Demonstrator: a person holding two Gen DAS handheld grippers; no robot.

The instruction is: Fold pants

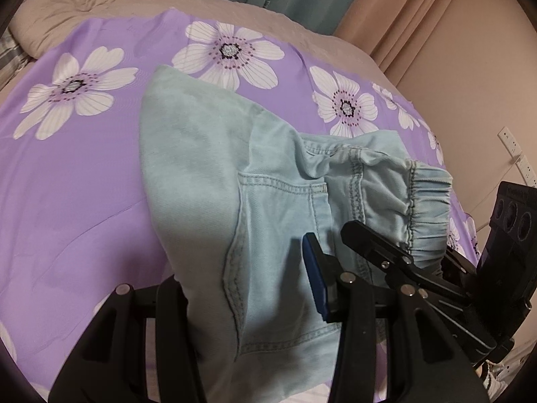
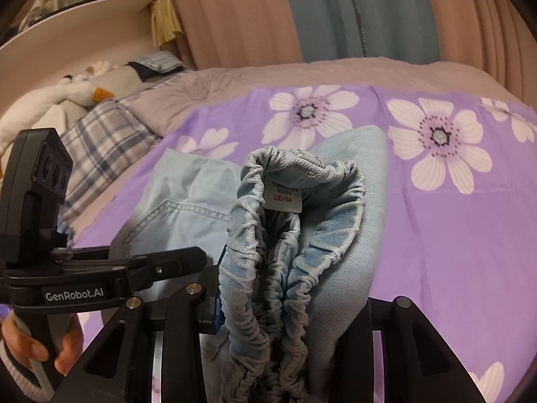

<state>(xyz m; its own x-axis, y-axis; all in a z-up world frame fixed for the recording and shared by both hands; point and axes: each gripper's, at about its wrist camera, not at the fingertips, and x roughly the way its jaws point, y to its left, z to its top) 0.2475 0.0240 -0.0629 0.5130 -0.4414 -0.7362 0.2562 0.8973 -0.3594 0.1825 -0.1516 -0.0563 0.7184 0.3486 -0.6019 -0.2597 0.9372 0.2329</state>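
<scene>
Right wrist view shows both sets of fingers [image 2: 268, 319] clamped on the pants [image 2: 339, 235], whose bunched waistband [image 2: 295, 248] between them could slip and spoil the fold.

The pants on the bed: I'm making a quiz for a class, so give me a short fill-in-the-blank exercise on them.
1. The pants are light ____ denim.
2. The bedsheet under them is ____ with white flowers.
3. The waistband is gathered with ____, and the right tool grips it.
4. The size label inside the waistband is ____ with red digits.

Missing words: blue; purple; elastic; white
</scene>
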